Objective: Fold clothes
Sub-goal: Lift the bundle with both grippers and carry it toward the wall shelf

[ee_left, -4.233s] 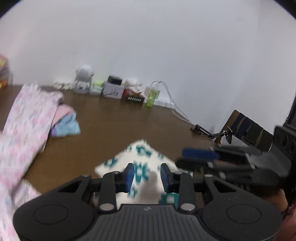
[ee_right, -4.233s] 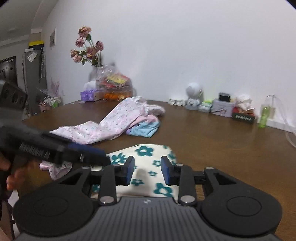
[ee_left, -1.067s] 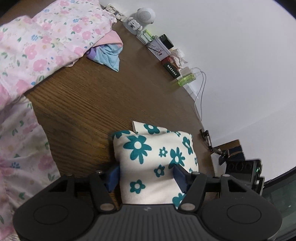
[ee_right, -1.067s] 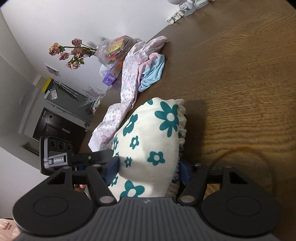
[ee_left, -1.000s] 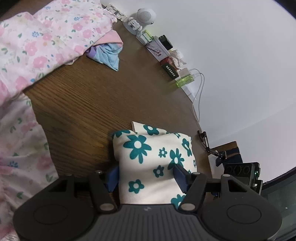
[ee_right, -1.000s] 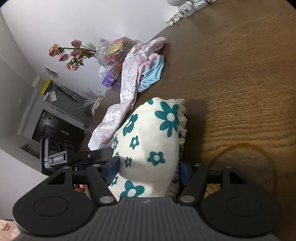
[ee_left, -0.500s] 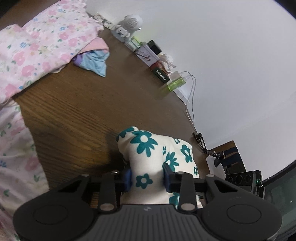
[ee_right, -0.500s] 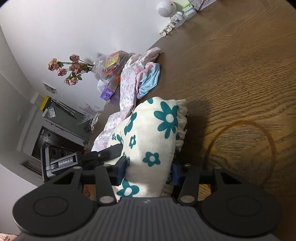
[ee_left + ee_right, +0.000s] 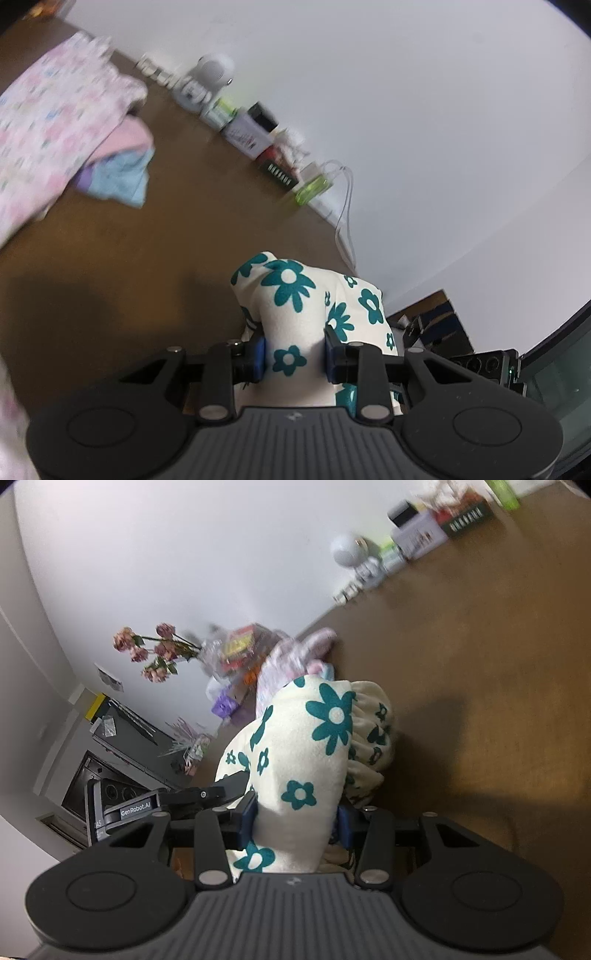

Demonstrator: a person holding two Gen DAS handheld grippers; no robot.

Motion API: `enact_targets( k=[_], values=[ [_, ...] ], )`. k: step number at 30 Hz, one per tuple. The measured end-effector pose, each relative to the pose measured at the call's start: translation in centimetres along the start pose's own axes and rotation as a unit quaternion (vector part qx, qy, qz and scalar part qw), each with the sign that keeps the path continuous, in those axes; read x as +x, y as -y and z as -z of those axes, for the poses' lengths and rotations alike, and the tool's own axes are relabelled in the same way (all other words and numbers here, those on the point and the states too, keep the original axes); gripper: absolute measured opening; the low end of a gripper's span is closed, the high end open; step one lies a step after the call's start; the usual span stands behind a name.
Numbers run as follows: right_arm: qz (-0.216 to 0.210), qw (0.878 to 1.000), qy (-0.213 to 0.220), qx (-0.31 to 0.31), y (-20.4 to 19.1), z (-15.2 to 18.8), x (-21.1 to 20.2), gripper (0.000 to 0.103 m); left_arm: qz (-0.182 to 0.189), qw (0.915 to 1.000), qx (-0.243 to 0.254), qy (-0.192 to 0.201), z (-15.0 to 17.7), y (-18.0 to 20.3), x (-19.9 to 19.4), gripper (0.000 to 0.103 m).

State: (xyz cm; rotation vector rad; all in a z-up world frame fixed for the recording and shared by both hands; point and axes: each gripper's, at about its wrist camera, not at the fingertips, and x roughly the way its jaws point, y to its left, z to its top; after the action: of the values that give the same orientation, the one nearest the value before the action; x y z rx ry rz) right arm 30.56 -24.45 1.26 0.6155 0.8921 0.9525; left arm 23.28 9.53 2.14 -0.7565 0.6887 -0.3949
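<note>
Both grippers clamp a cream garment [image 9: 295, 325] with teal flowers, left gripper [image 9: 294, 356] and right gripper [image 9: 295, 821] at either end; the right's jaws are closing. It hangs bunched above the table [image 9: 110, 266]. Uneven pulling could undo its folds.

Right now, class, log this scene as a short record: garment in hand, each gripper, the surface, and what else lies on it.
garment: cream cloth with teal flowers, bunched
left gripper: pads pressed on the cloth
right gripper: jaws closing, cloth pinched between them
surface: brown wooden table
other clothes: pink floral garment over a blue piece, unfolded
along wall: small clutter, too blurred to name
</note>
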Motion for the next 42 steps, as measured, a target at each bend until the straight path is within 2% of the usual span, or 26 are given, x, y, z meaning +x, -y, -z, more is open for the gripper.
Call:
enact_targets(
  k=[6,12,16,20,25,30,33,38,39,40,42],
  values=[
    [-0.004,0.999,0.011,-0.030,-1.0,-6.6,1.8,0.042,-0.007,0.9994,0.007,0.034,-6.3,0.4,1.0,0.028],
    [-0.024,0.999,0.012,-0.047,-0.6,-14.8,7.2,0.042,-0.036,0.9970,0.004,0.068,-14.9,-1.3,2.7,0.028],
    [-0.026,0.999,0.009,-0.046,1.7,-20.4,12.0,0.042,-0.061,0.9963,-0.007,0.061,-21.0,-4.2,6.7,0.028],
    [-0.006,1.000,0.006,-0.025,6.7,-24.8,15.5,0.042,-0.074,0.9964,-0.029,0.030,-24.8,-7.6,13.7,0.028],
    [0.024,1.000,0.010,0.003,13.8,-27.9,16.2,0.043,-0.060,0.9966,-0.057,-0.007,-25.6,-9.9,22.9,0.028],
    [0.044,0.998,0.023,0.034,18.9,-28.9,14.7,0.044,-0.042,0.9962,-0.071,-0.027,-24.0,-10.3,28.8,0.030],
    [0.047,0.997,0.039,0.041,20.4,-28.8,13.3,0.046,-0.022,0.9963,-0.077,-0.033,-23.3,-10.0,30.7,0.032],
    [0.076,0.995,0.057,0.029,20.9,-28.7,12.3,0.054,-0.017,0.9958,-0.083,-0.034,-22.0,-9.8,32.5,0.043],
    [0.073,0.995,0.060,0.037,21.3,-28.7,12.1,0.056,-0.014,0.9963,-0.079,-0.030,-21.9,-9.7,32.6,0.046],
    [0.066,0.995,0.064,0.048,21.8,-28.8,11.9,0.059,-0.013,0.9968,-0.074,-0.026,-21.9,-9.5,32.6,0.055],
    [0.061,0.993,0.080,0.062,22.3,-28.9,10.7,0.061,-0.011,0.9981,-0.059,-0.014,-22.0,-8.8,31.9,0.062]
  ],
)
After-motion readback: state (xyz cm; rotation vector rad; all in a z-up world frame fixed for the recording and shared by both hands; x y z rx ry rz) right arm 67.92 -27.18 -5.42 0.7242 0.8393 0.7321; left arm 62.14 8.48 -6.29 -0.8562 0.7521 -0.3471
